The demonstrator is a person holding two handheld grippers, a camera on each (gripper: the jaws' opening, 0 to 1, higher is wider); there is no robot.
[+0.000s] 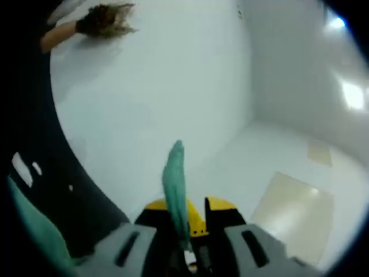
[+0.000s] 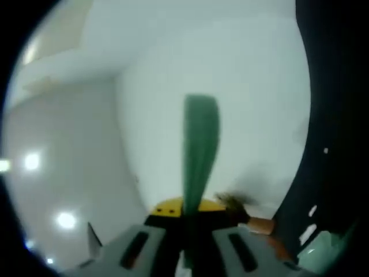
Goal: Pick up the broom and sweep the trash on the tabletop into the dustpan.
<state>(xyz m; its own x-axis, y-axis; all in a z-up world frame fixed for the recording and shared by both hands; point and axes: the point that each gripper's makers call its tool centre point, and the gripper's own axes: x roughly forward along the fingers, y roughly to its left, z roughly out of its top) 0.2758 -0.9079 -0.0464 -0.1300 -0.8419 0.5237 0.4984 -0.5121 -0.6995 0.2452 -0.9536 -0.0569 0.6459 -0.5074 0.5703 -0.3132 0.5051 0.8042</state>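
- Left gripper, bottom centre, is clamped on a thin green handle; right gripper likewise grips a green handle.
- Broom lies upper left on the white tabletop.
- Sweeping looks barely begun; trash indistinct.

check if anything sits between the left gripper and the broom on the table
Nothing visible does. In the left gripper view the broom lies far off on the white tabletop, with bare surface between. But the left gripper is already shut on a green handle.
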